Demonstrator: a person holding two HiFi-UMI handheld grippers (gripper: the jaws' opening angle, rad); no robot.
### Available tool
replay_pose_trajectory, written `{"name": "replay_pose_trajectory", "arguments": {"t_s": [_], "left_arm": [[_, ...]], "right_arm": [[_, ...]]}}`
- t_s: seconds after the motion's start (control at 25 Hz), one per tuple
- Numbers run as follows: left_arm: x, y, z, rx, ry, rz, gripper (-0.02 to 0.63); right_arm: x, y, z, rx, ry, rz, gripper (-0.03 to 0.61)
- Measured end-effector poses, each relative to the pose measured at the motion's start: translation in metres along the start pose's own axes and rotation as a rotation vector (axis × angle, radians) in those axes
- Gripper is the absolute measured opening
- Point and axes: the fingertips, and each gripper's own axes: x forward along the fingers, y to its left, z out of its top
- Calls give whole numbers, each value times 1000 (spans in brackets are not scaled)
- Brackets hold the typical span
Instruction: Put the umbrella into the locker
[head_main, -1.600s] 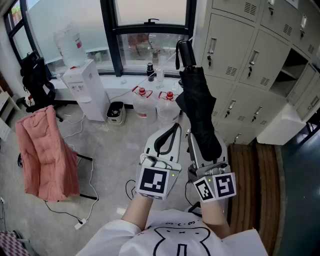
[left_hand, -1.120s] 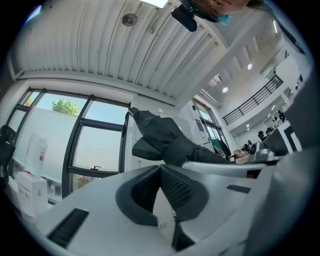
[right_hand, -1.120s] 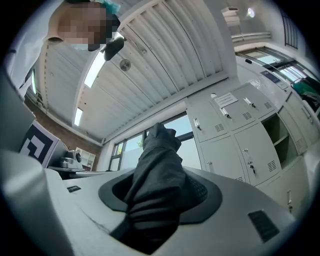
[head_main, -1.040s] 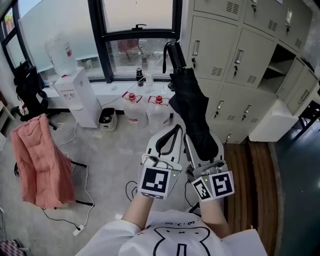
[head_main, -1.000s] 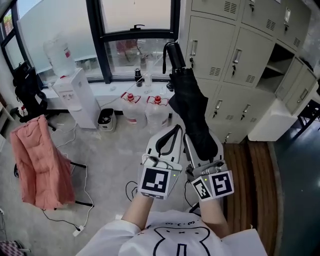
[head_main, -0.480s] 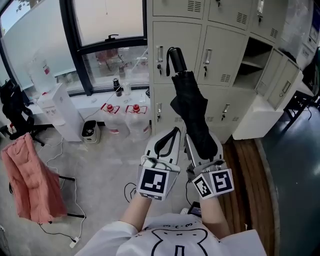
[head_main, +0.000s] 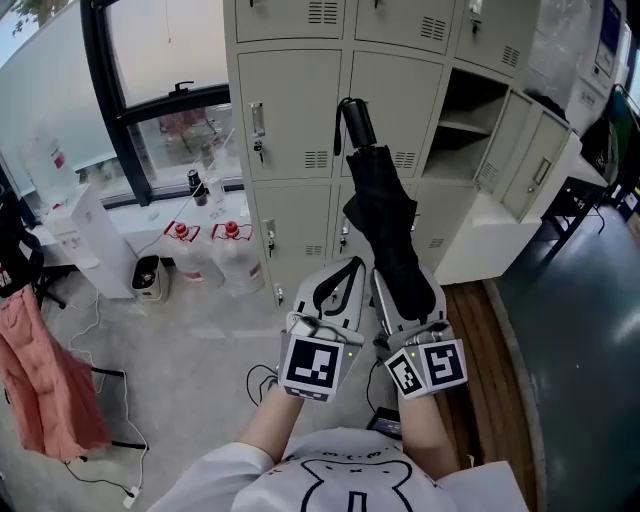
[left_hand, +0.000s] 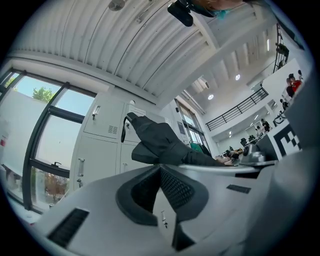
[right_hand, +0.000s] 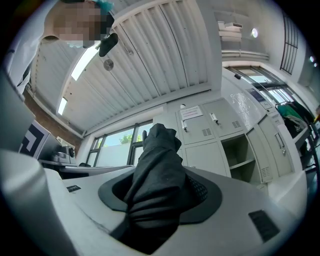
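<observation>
A folded black umbrella (head_main: 385, 225) stands almost upright in the head view, its handle (head_main: 355, 120) at the top in front of the grey lockers (head_main: 300, 110). My right gripper (head_main: 407, 292) is shut on its lower end, and the fabric (right_hand: 157, 180) fills the space between the jaws in the right gripper view. My left gripper (head_main: 347, 266) sits just to the left, shut with nothing in it. From the left gripper view the umbrella (left_hand: 160, 145) shows beside those jaws. One locker (head_main: 462, 115) stands open at the upper right, its door (head_main: 520, 165) swung out.
Two water jugs (head_main: 205, 245) and a white water dispenser (head_main: 85, 240) stand under the window at the left. A pink cloth (head_main: 45, 380) hangs on a chair at the far left. Cables (head_main: 110, 470) trail on the floor. A wooden strip (head_main: 490, 350) runs along the right.
The view has swung from the window to the lockers, which now stand straight ahead. Both grippers and the umbrella moved along with it. The grip looks unchanged.
</observation>
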Motion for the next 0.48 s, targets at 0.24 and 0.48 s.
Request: {"name": "replay_pose_trajectory", "arguments": {"t_s": [0.24, 0.48], "left_arm": [[40, -42, -12, -28, 4, -36, 15], [71, -67, -20, -32, 3, -84, 15]], "right_arm": [[-20, -65, 4, -33, 17, -52, 233], [-31, -110, 7, -66, 6, -111, 233]]}}
